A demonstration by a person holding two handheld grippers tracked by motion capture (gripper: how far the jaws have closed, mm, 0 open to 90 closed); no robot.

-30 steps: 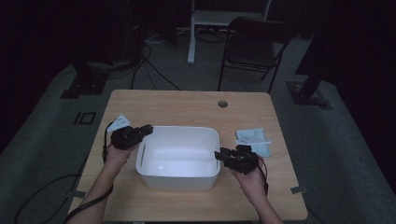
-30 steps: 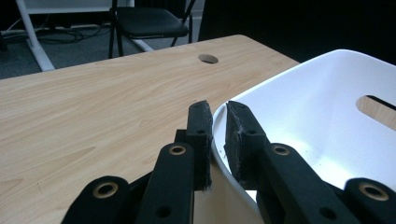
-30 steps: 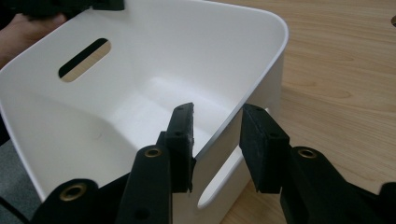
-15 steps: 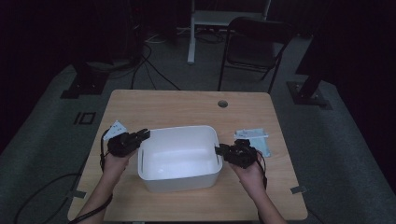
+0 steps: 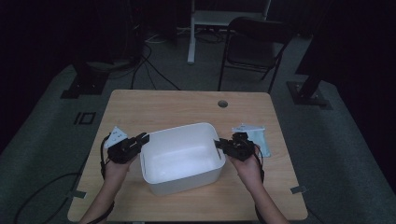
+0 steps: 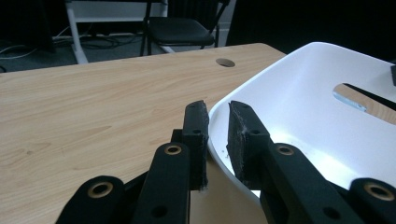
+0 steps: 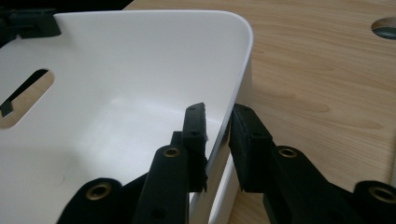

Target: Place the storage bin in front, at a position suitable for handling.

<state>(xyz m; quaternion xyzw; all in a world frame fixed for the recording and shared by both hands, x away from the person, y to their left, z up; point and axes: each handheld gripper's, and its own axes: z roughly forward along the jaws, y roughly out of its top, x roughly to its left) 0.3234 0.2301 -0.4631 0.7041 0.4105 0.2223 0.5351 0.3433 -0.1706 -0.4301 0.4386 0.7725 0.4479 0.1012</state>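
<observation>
White tub (image 5: 181, 157) is sitting mid-desk (image 5: 187, 105), each end wall between a claw's jaws. Left claw (image 6: 215, 125) is pinching its rim; right claw (image 7: 217, 128) has just been closing onto the opposite wall. Grasp looks secured; carrying it is probably still pending.

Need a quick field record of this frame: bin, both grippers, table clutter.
bin: white plastic bin, empty, middle of the wooden table
left gripper: left gripper astride the bin's left rim, one jaw inside, one outside
right gripper: right gripper astride the right rim, jaws have just been closing, wall between them
clutter: white packet behind the left gripper; pale packets behind the right gripper
table hole: round hole near the far edge
</observation>
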